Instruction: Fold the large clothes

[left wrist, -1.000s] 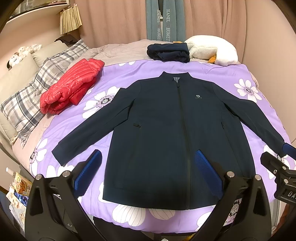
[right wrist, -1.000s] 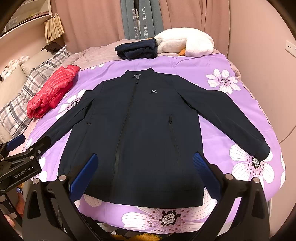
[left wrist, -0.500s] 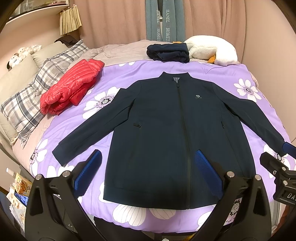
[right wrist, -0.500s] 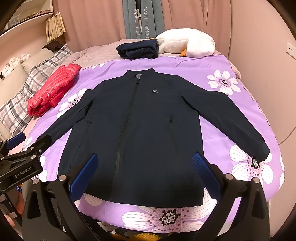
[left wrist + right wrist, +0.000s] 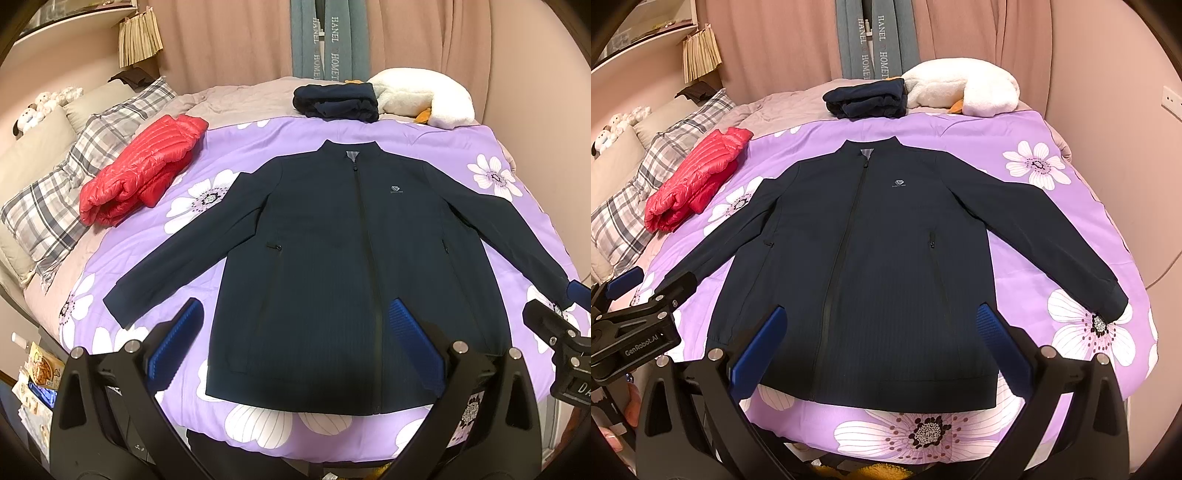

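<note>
Both jaws stand wide open, empty: left gripper (image 5: 295,332), right gripper (image 5: 882,336). I see the navy zip jacket (image 5: 354,251) spread flat, front up, on the purple floral quilt (image 5: 1071,155). I judge it soft, light, slightly slick; I would pinch a sleeve cuff (image 5: 1115,306).

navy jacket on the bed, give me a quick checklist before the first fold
1. Navy jacket lies flat, front up, zipped: ok.
2. Both sleeves spread out to the sides, not tucked under the body: ok.
3. Left gripper open and holding nothing, fingers above the hem: ok.
4. Right gripper open and holding nothing: ok.
5. Folding space: red puffer jacket and folded dark clothes lie apart from the navy jacket, not touching it: ok.
6. Hem fully on the purple floral quilt, near the bed's front edge: ok, though whether the back panel is smooth underneath: cannot tell.
</note>
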`<move>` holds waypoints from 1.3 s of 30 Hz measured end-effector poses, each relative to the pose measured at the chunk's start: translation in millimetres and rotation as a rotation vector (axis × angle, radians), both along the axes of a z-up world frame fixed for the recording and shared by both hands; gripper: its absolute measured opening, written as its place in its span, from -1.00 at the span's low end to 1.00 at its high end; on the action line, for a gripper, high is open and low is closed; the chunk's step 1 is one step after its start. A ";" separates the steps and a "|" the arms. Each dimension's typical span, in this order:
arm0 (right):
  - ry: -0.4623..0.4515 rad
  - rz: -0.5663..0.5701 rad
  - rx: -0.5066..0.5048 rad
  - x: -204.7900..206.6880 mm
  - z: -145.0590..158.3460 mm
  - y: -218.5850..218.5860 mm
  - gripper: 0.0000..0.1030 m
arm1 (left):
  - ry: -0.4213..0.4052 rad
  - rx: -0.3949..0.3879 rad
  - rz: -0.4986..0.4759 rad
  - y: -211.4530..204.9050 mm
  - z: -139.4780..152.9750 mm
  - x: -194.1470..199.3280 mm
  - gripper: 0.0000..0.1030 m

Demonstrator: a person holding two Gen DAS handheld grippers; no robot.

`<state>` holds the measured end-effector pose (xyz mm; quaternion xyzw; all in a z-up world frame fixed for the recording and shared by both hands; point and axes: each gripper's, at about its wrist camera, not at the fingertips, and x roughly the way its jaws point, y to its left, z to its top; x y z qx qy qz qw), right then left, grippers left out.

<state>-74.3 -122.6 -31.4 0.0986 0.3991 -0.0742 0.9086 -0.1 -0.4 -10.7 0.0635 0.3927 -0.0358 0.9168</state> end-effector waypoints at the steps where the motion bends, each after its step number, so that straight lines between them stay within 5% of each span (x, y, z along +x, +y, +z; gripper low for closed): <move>1: -0.001 0.000 0.000 -0.2 -0.2 0.1 0.97 | -0.001 -0.001 0.001 0.0 0.2 0.2 0.96; 39: -0.009 -0.006 0.015 -2.6 -5.4 -11.4 0.97 | 0.023 -0.019 -0.004 -3.7 -12.6 -0.2 0.96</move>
